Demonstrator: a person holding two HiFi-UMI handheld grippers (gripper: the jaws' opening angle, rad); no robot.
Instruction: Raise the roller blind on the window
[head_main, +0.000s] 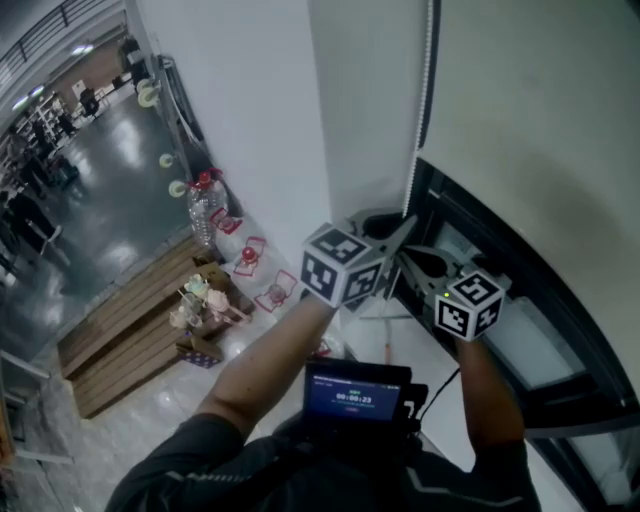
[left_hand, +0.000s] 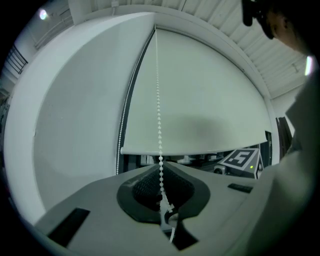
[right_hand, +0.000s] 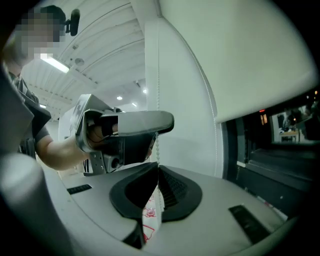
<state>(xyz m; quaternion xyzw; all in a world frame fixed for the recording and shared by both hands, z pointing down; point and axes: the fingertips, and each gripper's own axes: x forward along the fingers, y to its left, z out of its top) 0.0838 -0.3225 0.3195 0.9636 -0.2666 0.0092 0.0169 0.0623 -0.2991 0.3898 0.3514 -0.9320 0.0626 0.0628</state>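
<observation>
Left gripper (left_hand: 161, 172) clenched on chain (left_hand: 159, 100), right gripper (right_hand: 156, 170) clenched on same chain just below: stacked for a downward haul. Blind (left_hand: 210, 90) hem only partly up; probably more pulls needed.

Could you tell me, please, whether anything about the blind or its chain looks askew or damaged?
Nothing stands out. The roller blind hangs flat with its bottom edge level, and the bead chain runs straight down into the left tongs; the right tongs grip it just below.

The head view's top edge cuts off the roller blind (head_main: 530, 100) and its bead chain (head_main: 428, 70).
</observation>
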